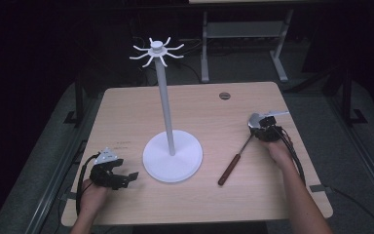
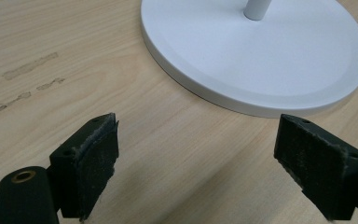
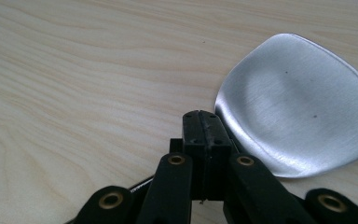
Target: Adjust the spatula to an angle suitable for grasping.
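From the high view, a white stand with a round base, a tall pole and a crown of hooked arms sits at the middle of the pale wooden table. The left gripper rests near the front left edge, just beside the base, its jaws spread wide around nothing. A spatula with a brown wooden handle lies right of the stand, angled toward the far right, where the right gripper sits over its metal blade end. A small round grommet marks the far side of the table. In the left gripper view, the two padded jaws stand well apart over bare wood, the stand's base close ahead (faint scuff marks show on the tabletop to the left). In the right gripper view, the jaws are pressed together, and the spatula's brushed metal blade lies flat just beside them; whether anything is pinched between them cannot be told.
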A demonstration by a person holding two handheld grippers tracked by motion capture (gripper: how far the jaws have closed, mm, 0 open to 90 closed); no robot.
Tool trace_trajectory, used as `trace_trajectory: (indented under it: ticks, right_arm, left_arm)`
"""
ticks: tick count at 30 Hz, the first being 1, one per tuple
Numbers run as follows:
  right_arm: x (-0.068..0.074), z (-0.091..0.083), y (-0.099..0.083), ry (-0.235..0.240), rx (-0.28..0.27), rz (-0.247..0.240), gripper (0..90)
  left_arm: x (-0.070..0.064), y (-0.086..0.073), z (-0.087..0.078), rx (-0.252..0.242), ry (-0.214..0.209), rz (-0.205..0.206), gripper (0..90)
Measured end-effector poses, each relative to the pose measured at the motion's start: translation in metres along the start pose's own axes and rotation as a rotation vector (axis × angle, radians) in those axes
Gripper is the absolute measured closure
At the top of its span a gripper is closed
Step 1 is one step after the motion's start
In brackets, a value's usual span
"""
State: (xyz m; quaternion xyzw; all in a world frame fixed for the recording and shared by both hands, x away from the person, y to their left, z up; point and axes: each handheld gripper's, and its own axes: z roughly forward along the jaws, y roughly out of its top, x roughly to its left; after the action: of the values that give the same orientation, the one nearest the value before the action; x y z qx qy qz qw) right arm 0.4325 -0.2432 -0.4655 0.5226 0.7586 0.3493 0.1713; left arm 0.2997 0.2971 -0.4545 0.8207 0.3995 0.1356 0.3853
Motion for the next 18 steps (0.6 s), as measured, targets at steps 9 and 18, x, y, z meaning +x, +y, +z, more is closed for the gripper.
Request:
trace_trajectory:
  ticks: [9, 18]
  right_arm:
    - [0.002, 0.0007, 0.0004, -0.012, 0.002, -0.034, 89.9]
    - [0.0046, 0.0024, 0.0002, -0.025, 0.022, -0.062, 90.0]
  left_arm:
    - [-0.0004, 0.0, 0.0004, 0.001, -0.001, 0.001, 13.3]
    - [-0.0004, 0.0, 0.0001, 0.001, -0.001, 0.003, 13.3]
